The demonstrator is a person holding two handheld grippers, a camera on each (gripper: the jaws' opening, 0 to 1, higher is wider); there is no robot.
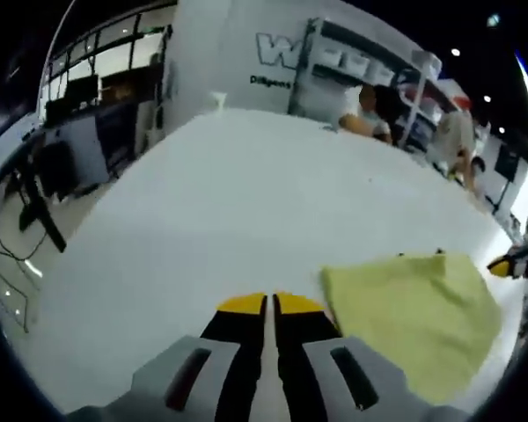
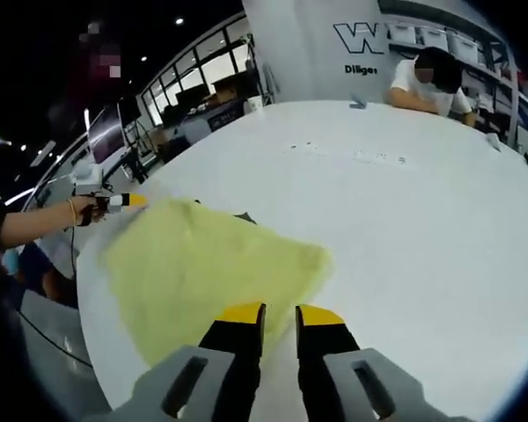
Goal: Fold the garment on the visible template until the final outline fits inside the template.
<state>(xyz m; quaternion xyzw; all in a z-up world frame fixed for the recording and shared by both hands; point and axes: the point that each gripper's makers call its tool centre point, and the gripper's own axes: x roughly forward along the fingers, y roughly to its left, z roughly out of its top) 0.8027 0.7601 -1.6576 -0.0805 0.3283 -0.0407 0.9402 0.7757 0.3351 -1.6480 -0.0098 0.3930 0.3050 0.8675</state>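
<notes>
- Your left tool (image 1: 270, 303) has its yellow-tipped jaws pressed nearly together, nothing between them.
- Your right tool (image 2: 280, 315) holds its jaws slightly apart, gripping nothing.
- In the right gripper view, your left hand (image 2: 88, 209) reaches in from the left edge, forearm extended.

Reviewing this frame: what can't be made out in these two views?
- Template: a dark bit peeks past the yellow cloth in the right gripper view; the cloth covers the rest.
- Cloth's fold state: blurred in both views.
- Left claw: small and blurred in the right gripper view.
- Wall lettering: cut off by shelving, left gripper view.
</notes>
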